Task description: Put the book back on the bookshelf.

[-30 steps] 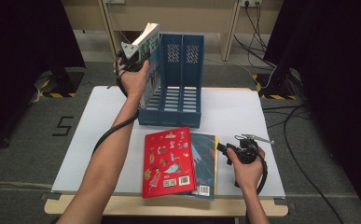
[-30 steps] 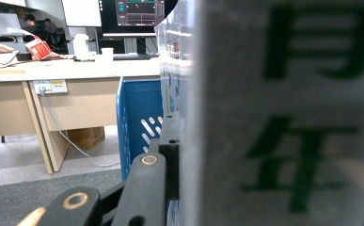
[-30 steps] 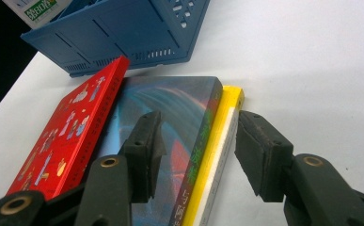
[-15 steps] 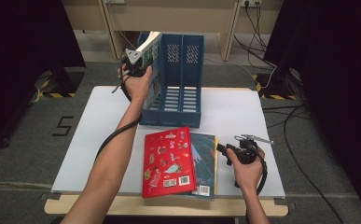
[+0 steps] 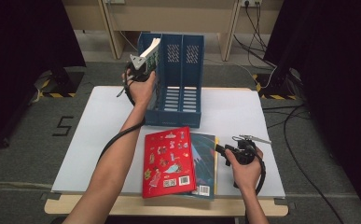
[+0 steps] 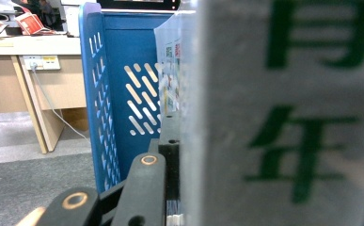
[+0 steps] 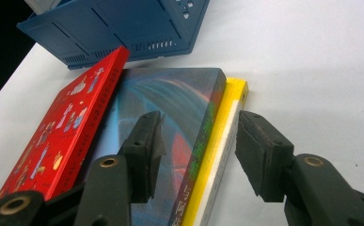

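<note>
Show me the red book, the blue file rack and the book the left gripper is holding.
red book (image 5: 168, 161), high view, middle of its cover
file rack (image 5: 191, 56), high view, a divider wall
held book (image 5: 152, 50), high view, its page edges

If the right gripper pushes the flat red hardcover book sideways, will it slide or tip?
The red hardcover book lies flat atop other books, so it probably slides rather than tips. Its cover looks glossy, perhaps slippery. It seems stiff, unlikely to bend.

This looks like an office turned recording room: wooden desks with wall sockets, grey carpet, black curtains, trailing cables.
</note>
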`<state>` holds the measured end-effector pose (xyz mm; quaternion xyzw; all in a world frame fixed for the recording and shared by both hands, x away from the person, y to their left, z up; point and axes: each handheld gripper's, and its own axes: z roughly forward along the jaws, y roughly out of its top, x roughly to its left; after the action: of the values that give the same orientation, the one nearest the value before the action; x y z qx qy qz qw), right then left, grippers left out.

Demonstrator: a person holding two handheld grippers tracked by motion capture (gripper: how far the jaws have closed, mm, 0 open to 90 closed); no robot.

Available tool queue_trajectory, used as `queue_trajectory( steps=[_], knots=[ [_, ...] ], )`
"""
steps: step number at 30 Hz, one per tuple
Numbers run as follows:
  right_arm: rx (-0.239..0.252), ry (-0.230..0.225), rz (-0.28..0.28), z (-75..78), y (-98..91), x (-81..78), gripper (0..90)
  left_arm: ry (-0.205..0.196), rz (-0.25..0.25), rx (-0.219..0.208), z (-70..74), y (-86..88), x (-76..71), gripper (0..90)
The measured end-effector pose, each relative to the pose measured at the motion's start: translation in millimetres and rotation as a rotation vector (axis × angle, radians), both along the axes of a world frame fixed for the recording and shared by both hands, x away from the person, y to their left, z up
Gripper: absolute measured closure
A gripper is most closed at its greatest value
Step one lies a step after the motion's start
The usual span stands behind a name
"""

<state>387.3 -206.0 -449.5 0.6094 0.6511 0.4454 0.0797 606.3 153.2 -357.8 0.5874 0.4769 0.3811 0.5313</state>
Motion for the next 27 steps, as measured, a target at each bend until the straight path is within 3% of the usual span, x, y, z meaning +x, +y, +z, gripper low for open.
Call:
queue_trajectory(
  steps=[6,14,27],
  knots=[
    [-0.007,-0.002,0.006,-1.4,0.3,0.2,51.3,0.004,-0.005,0.029,-2.0,2.0,-7.2,73.3],
    [-0.018,0.003,0.020,-4.8,4.0,1.1,51.1,0.041,0.009,0.070,-4.7,6.7,-25.7,73.1],
    [-0.022,0.001,0.023,-5.3,5.1,1.0,50.8,0.025,-0.015,0.083,-9.1,13.9,-36.0,71.8]
  ],
)
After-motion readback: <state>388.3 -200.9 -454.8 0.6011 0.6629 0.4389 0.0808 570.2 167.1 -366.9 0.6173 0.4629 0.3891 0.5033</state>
